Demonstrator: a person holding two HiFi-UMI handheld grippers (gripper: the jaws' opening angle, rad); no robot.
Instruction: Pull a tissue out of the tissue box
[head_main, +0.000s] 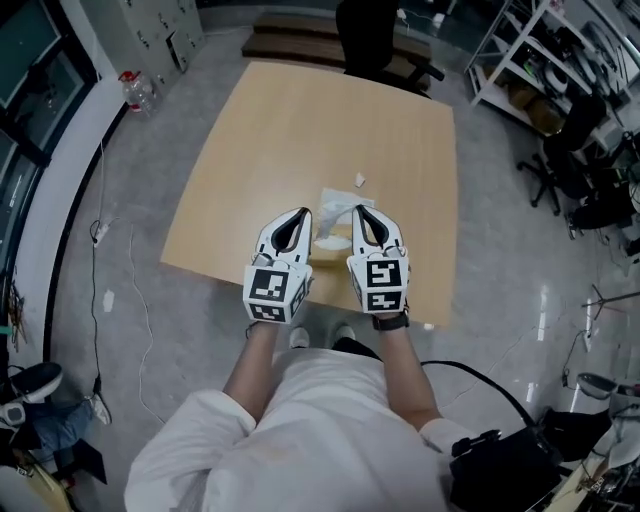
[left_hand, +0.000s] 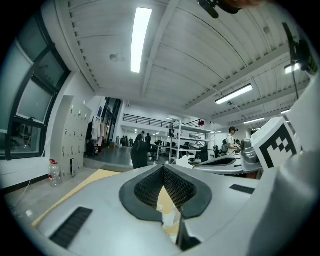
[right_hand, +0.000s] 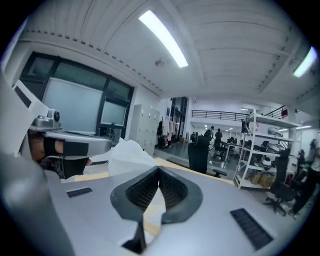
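The tan tissue box (head_main: 333, 256) sits near the front edge of the wooden table (head_main: 300, 120), mostly hidden under my two raised grippers. A white tissue (head_main: 334, 214) hangs up between the gripper tips. My right gripper (head_main: 358, 211) is shut, and the tissue (right_hand: 126, 156) bunches up at the left of its tip and shows white below its pads. My left gripper (head_main: 300, 213) is beside it, jaws closed tip to tip with nothing seen between them. From the left gripper view (left_hand: 163, 168) a bit of the tissue (left_hand: 186, 160) shows to the right.
A small white scrap (head_main: 360, 180) lies on the table beyond the box. A black chair (head_main: 375, 40) stands at the far edge, a shelf rack (head_main: 530, 60) at the right, a water bottle (head_main: 135, 90) on the floor at the left.
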